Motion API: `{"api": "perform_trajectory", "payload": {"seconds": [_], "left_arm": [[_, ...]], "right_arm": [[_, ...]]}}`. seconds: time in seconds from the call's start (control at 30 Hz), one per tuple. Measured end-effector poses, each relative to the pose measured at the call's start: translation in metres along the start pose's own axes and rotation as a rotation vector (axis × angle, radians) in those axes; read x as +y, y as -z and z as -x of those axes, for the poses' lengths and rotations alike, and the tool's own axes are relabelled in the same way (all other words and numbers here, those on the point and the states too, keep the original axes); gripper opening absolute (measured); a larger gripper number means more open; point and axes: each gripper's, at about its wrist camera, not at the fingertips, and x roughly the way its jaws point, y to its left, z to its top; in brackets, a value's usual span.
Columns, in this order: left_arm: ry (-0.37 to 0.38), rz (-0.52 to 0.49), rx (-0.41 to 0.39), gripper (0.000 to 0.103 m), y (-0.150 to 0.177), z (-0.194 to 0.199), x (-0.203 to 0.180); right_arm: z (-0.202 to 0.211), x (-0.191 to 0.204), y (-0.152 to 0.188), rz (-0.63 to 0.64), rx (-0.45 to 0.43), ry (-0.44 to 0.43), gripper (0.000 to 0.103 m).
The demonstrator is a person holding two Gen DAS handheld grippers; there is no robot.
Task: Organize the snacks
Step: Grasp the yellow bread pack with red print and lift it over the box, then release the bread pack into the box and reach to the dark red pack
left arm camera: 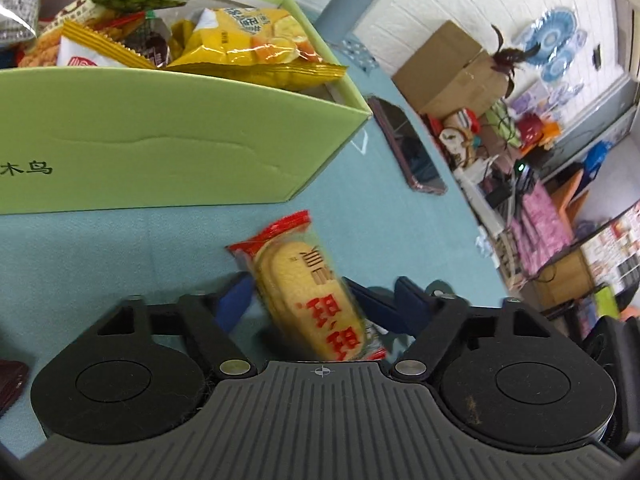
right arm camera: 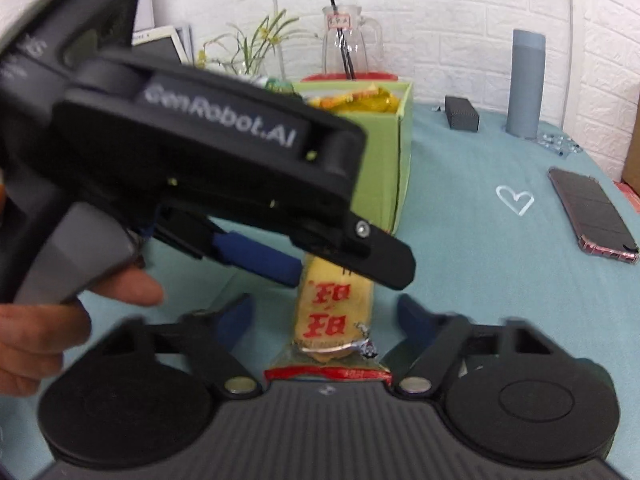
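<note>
A rice cracker packet (left arm camera: 310,292), clear wrap with red crimped ends and red characters over pale yellow crackers, is seen between the spread blue fingers (left arm camera: 238,300) of the left gripper (left arm camera: 308,298); whether it is pinched cannot be told. In the right wrist view the packet (right arm camera: 334,312) lies between the parted jaws of the right gripper (right arm camera: 324,316), untouched by them. A teal tablecloth (left arm camera: 100,248) is spread beneath. Beyond, a green box (left arm camera: 160,152) is filled with snack bags, a phone (right arm camera: 592,216) is laid nearby, and a white brick wall (right arm camera: 440,8) closes the room.
</note>
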Motion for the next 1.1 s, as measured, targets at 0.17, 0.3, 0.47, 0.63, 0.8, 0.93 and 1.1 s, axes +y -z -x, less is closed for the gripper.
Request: {"api": "perform_trajectory", "payload": {"seconds": [0.17, 0.3, 0.47, 0.63, 0.8, 0.93, 1.1], "left_arm": [[0.047, 0.049, 0.027, 0.020, 0.016, 0.015, 0.012], [0.073, 0.070, -0.035, 0.020, 0.017, 0.043, 0.009], [0.081, 0.040, -0.167, 0.020, -0.015, 0.089, 0.003], [0.025, 0.007, -0.289, 0.024, -0.077, 0.112, 0.006], [-0.046, 0.014, -0.299, 0.027, -0.135, 0.086, 0.029], [-0.106, 0.030, -0.219, 0.025, -0.153, 0.042, 0.059], [-0.039, 0.007, -0.262, 0.037, -0.144, 0.038, 0.067]], "right_arm": [[0.023, 0.006, 0.010, -0.029, -0.017, -0.013, 0.054], [0.042, 0.022, 0.003, 0.014, -0.066, -0.007, 0.054], [0.050, 0.038, -0.037, 0.105, -0.163, -0.003, 0.056], [0.020, 0.036, -0.096, 0.168, -0.223, -0.020, 0.059], [-0.054, 0.015, -0.140, 0.126, -0.151, -0.053, 0.059], [-0.098, 0.003, -0.144, 0.097, -0.079, -0.077, 0.060], [-0.103, 0.006, -0.140, 0.118, -0.081, -0.106, 0.080]]}}
